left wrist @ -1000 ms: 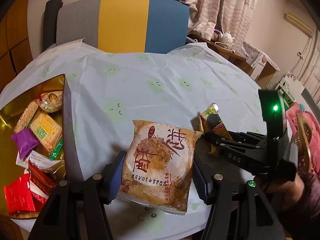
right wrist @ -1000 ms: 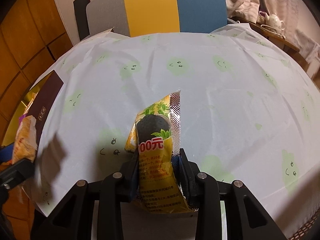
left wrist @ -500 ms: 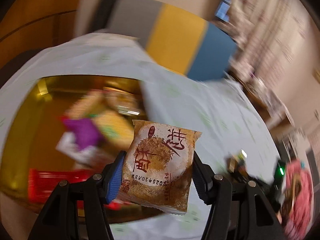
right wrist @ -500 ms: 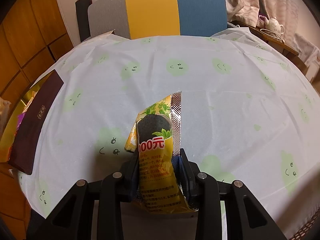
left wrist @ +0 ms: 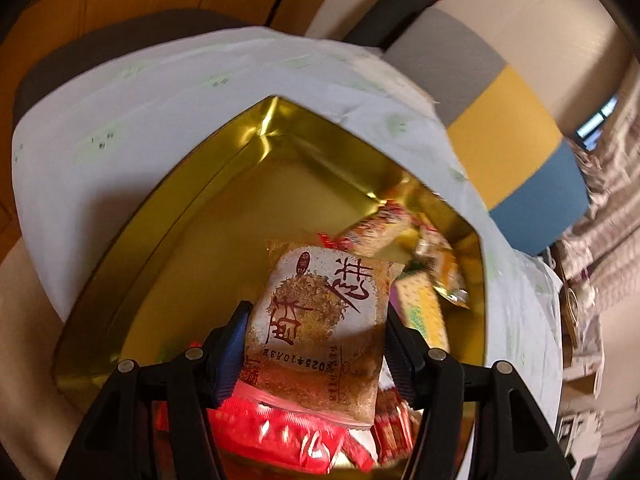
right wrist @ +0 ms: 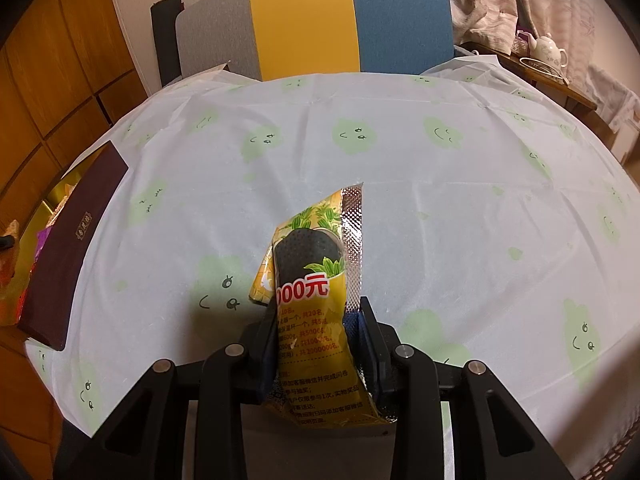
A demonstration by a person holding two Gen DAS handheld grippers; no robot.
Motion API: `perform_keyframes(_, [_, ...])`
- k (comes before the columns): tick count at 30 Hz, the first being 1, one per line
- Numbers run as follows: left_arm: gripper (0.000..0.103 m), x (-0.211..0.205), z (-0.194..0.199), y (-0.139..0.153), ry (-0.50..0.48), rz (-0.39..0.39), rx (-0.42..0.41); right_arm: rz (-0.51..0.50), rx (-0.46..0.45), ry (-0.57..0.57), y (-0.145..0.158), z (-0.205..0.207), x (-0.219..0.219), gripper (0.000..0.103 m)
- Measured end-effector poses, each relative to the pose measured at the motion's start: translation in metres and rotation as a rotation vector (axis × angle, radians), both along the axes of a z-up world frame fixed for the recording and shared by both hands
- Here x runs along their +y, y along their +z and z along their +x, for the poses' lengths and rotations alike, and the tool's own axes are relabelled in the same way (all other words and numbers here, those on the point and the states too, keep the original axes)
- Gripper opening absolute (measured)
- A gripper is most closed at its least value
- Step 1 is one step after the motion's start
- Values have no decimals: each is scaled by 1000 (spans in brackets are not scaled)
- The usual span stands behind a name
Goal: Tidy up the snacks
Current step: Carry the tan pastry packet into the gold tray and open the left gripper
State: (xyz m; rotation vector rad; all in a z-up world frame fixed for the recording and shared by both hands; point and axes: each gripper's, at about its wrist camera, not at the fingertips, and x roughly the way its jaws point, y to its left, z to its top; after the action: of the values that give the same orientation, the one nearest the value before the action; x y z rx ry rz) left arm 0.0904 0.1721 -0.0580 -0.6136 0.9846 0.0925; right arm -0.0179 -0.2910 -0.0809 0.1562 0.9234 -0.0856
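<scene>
My left gripper (left wrist: 316, 340) is shut on a brown and white snack packet (left wrist: 324, 320) with red characters, held over the gold-lined box (left wrist: 224, 216). Several snacks lie in the box: a red packet (left wrist: 280, 436) just below the held one, yellow and orange packets (left wrist: 380, 232) at the far right side. My right gripper (right wrist: 318, 324) is shut on a yellow snack packet (right wrist: 316, 288) with a dark picture on it, above the table's near edge. In the right wrist view the box (right wrist: 60, 192) shows at the far left, partly hidden behind its dark outer wall (right wrist: 76, 252).
The round table carries a pale cloth (right wrist: 400, 168) with green faces. A chair (right wrist: 320, 20) in grey, yellow and blue stands at the far side. A side table with a white teapot (right wrist: 550, 48) is at the back right, and wooden panelling lines the left.
My left gripper swung left with the brown packet, from over the cloth to above the gold box, rolling as it went. The right gripper and its yellow packet stayed put.
</scene>
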Motion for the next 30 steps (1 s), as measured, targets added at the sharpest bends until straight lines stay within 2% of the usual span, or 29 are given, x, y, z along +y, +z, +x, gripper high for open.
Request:
perform_keyframes(4, [63,3,16,-20,22,-28,59,-5,3,4,1,1,1,35])
perform_keyframes(10, [64,6,12,-20,20,-32,45,-7,5,5,1,2,1,36])
perform_keyframes(15, [63,4,1,-9,31,69,16,-14,5,7,1,2,2,36])
perform_keyframes(16, [63,1,-1,-7,30,111,17,-13,4,6,0,2,3,36])
perform_keyframes(18, [63,-4,-2,-6,1,159,20,-16,4,5,0,2,3,36])
perform_keyframes(21, [63,-15,-5,-10,-41,162,30,-26,0,7,0,1,5,37])
perform_keyframes(23, [63,-24,-8,-8,-52,217,23,-30,1,10,0,1,5,37])
perform_keyframes(25, [63,-35,-12,-3,-70,293,0,-34,2,10,0,1,7,36])
perform_keyframes(30, [63,-60,-23,12,-131,369,-62,-30,-3,10,-1,1,6,36])
